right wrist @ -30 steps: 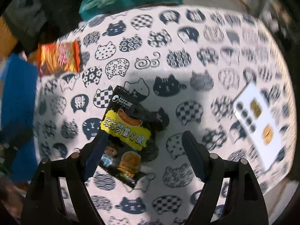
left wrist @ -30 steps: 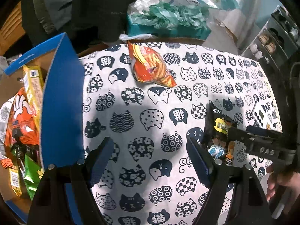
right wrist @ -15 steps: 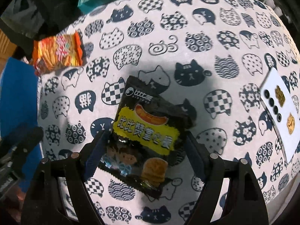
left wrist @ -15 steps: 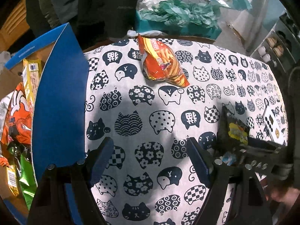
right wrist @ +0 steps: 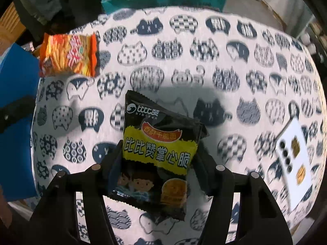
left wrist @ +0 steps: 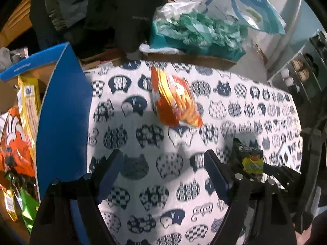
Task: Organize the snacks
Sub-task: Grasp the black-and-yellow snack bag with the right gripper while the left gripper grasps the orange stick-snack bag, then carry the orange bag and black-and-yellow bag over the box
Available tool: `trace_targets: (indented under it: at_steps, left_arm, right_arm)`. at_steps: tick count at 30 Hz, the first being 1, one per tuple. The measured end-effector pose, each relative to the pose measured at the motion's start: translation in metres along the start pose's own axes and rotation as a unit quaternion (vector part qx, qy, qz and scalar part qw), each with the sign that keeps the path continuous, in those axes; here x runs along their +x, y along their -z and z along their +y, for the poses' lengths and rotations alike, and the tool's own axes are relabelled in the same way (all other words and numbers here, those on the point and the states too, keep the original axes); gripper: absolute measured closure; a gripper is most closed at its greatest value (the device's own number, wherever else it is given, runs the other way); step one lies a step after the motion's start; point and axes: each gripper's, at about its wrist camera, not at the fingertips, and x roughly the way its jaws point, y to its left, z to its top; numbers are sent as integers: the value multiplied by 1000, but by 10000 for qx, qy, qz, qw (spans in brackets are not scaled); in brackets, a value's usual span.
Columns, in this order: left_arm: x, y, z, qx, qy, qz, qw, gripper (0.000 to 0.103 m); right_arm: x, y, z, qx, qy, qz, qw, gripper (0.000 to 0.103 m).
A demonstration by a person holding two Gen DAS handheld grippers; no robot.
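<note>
Both claws have slid across the desk (right wrist: 224, 65) since earlier. Right claw (right wrist: 157, 163) has just been closing and now pinches the black pack (right wrist: 159, 143). Left claw (left wrist: 163, 173) gapes empty, just widened. Orange pack (left wrist: 173, 100) lies near the far edge beside the box (left wrist: 61, 122).

Left tool (left wrist: 163, 175) open over cat-print cloth (left wrist: 143, 134), orange snack bag (left wrist: 173, 100) ahead
</note>
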Motion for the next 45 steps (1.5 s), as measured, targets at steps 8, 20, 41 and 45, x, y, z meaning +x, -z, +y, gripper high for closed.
trace_targets:
  at_steps: [8, 20, 41, 45]
  left_arm:
    - [19, -38, 4, -436, 144, -5, 9989, 16]
    - [61, -61, -15, -238, -24, 205, 9995, 16]
    - [40, -41, -28, 494, -307, -288, 9979, 58]
    - [16, -32, -31, 655, -493, -500, 9954, 58]
  right_arm:
    - [-19, -53, -8, -543, 355, -373, 9972, 41]
    - [-5, -85, -15, -596, 261, -468, 9968, 41]
    - [-24, -79, -7, -611, 295, -546, 9962, 41]
    - [-39, -73, -2, -642, 313, -658, 9953, 41]
